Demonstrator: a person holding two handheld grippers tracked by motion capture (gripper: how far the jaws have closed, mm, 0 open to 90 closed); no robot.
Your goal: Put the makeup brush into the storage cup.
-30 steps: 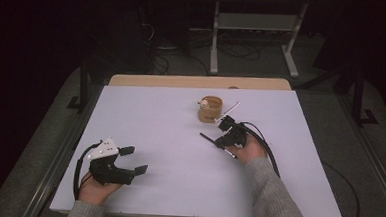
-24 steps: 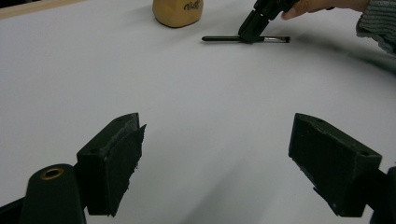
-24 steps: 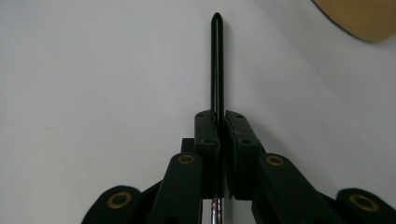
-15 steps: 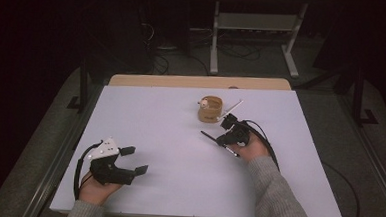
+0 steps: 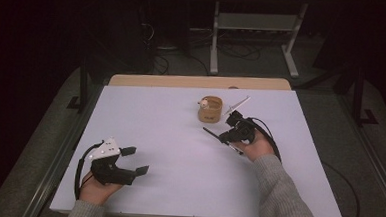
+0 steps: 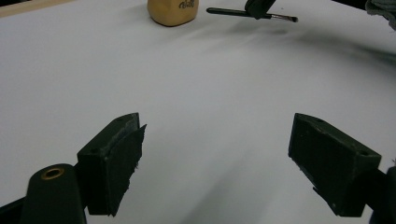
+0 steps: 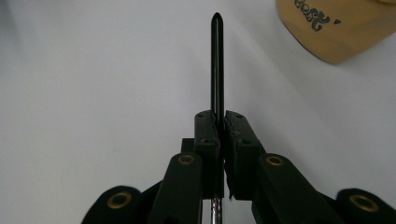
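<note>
**Brush in right gripper, cup just beyond it**

Item 1. Brush [image 7: 216, 65]: slim black handle, metal ferrule at the bristle end. Clamped across its middle by the right gripper [image 5: 236, 132], whose jaws are closed tight on it. In the right gripper view the handle runs straight out ahead along the jaws' line, blunt handle tip leading, ferrule trailing back under the jaws. In the high view its long axis runs slantwise, handle tip toward the table's left edge, bristle end toward the near edge by the hand. Judged lifted off the table, since the left gripper view shows a soft shadow lying apart under it.

Item 2. Cup [image 5: 210, 109]: small tan holder with dark lettering, something pale inside. Stands right of centre, toward the table's far edge, just beyond and left of the right gripper, apart from the brush. A thin pale stick [image 5: 238, 103] lies just to its right.

Item 3. Left gripper [image 5: 133, 160]: jaws wide apart, nothing between them. Rests near the table's near left corner, well apart from the cup.

Governing relation: the right hand is much nearer the cup. If the brush is meant for the cup, the level handle must be tipped upright first.
</note>
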